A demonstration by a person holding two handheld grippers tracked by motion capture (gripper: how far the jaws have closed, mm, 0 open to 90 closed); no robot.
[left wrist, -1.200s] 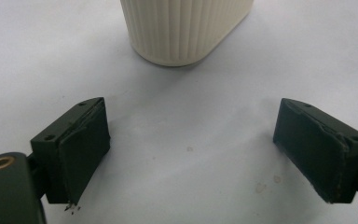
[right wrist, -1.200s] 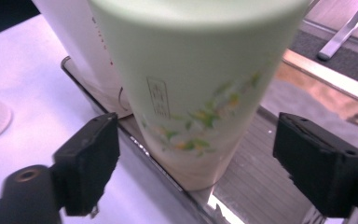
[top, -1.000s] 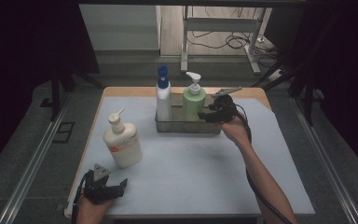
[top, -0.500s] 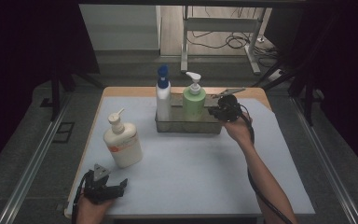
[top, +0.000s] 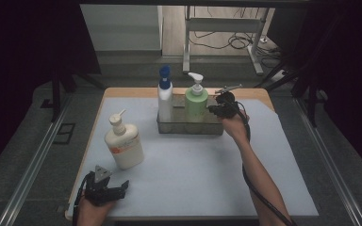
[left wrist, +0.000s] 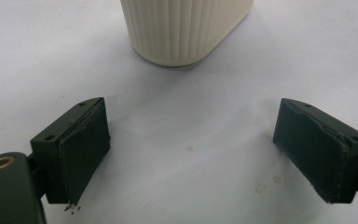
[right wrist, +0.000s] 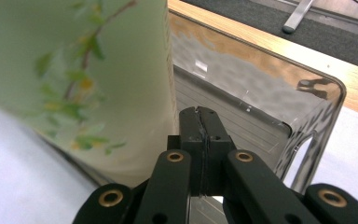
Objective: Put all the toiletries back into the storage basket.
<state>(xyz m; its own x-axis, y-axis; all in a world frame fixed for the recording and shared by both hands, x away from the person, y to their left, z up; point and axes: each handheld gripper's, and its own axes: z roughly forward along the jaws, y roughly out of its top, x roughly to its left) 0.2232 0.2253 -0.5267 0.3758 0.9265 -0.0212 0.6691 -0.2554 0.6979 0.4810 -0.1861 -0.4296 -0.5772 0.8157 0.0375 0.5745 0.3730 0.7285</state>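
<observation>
You are holding your right gripper (top: pixel 215 109) at the right end of the clear tray (top: pixel 188 128), a little right of centre in the upper half of the high view, with your forearm stretching down to the bottom right of the frame. In the right gripper view its two black jaws are pressed flat against each other low in the middle of the picture, nothing showing between the pads; they have just been closing. The tips are sitting over the tray's near wall, just beside the green pump bottle (right wrist: pixel 74 79), which is filling the left half of that picture with its leaf print. The tray's glossy rounded corner (right wrist: pixel 328 93) is curving down at the right, and the wooden table edge (right wrist: pixel 279 46) is running across the upper right.

In the high view the green pump bottle (top: pixel 196 101) is standing upright in the tray next to the blue-capped spray bottle (top: pixel 165 94), which is at the tray's left end.

Your left gripper (top: pixel 104 187) is resting at the lower left of the high view on the white mat (top: pixel 193 174). In the left gripper view its jaws are standing wide apart, bare mat between them, and the ribbed base of the cream pump bottle (left wrist: pixel 182 28) is sitting at the top centre, clear of both pads. In the high view that cream pump bottle (top: pixel 124 143) is standing upright just above your left hand.
</observation>
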